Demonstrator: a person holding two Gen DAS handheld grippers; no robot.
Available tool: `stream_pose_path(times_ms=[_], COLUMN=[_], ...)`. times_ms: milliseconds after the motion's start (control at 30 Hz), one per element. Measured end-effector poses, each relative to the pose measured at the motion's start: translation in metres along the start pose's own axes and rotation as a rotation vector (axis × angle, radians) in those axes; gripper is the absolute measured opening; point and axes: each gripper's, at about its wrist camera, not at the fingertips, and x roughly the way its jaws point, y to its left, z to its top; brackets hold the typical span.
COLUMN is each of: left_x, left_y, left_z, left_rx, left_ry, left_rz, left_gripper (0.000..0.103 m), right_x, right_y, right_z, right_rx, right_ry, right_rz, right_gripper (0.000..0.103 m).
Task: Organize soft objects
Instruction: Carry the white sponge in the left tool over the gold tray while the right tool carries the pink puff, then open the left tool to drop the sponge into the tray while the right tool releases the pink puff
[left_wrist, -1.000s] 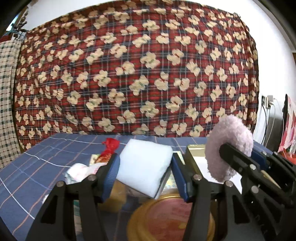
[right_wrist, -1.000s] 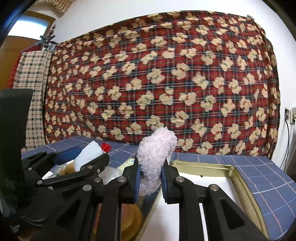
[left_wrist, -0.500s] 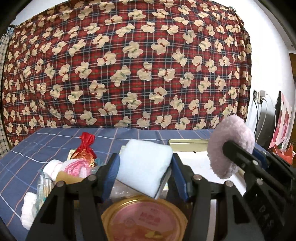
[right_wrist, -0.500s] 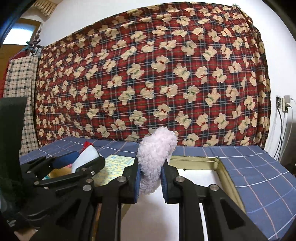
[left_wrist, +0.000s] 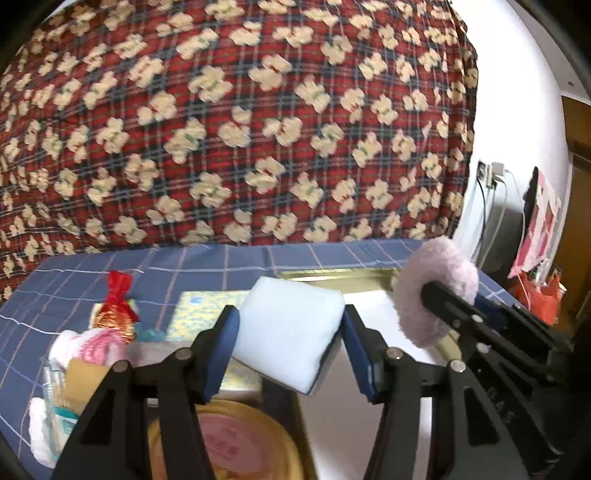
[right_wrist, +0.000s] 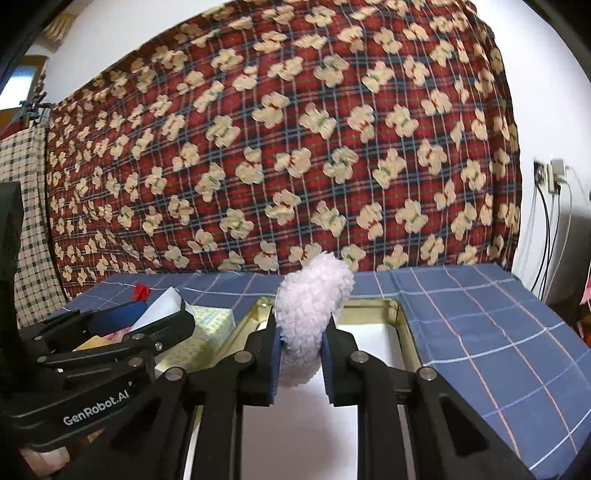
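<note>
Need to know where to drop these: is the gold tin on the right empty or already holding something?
Empty where visible: the gold tin shows only a bare white floor; its near end is hidden behind the fingers.

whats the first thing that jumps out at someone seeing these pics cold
The big red plaid blanket with cream bears fills the whole background. Up front, the left gripper holds a white sponge block, and the right gripper clamps a fluffy pink pad above a gold-rimmed tray.

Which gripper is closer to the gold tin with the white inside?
Right. The right gripper holds the fluffy pad over the gold tin; the left gripper, with the white sponge, sits beside it.
</note>
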Motion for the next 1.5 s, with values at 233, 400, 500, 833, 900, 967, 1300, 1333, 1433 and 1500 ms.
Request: stream_pose_path(times_ms=[233,400,500,833,900,967,1300,1333,1433,1500], left_x=[0.019,0.031,0.037,0.048,0.049,0.051,0.056,0.056,0.058,0.059], left_y=[-0.018,-0.024,-0.026,-0.034,-0.035,-0.036,-0.036,-0.037,-0.038,-0.037], left_z=[0.005,0.008,0.009,0.009,0.008,0.008,0.008,0.008,0.006,0.006], left_rx=[0.012,0.016,0.015,0.037,0.045,0.046,0.048,0.053,0.054,0.052], left_ry=[0.1,0.149,0.176,0.229,0.237,0.24,0.256,0.257,0.258,0.261], left_rz=[-0.044,-0.054,-0.064,-0.062,-0.063,-0.062,-0.067,-0.065,-0.067,-0.068], left_gripper=[0.056,0.056,0.056,0.056,0.056,0.056,0.057,0.057,0.057,0.057], right_x=[0.008,0.014,0.017,0.025,0.025,0.026,0.028,0.028,0.028,0.028], right_y=[-0.024,-0.034,-0.036,-0.041,-0.041,-0.042,-0.042,-0.042,-0.042,-0.042], right_z=[0.001,0.004,0.005,0.006,0.006,0.006,0.006,0.006,0.006,0.006], right_rx=[0.043,0.07,0.069,0.051,0.044,0.044,0.033,0.031,0.034,0.033], right_ry=[0.061,0.107,0.124,0.184,0.186,0.19,0.205,0.205,0.207,0.206], right_rz=[-0.007,0.009,0.01,0.002,-0.001,0.003,0.002,0.001,0.001,0.002], right_gripper=[0.021,0.021,0.021,0.021,0.021,0.021,0.021,0.021,0.021,0.021])
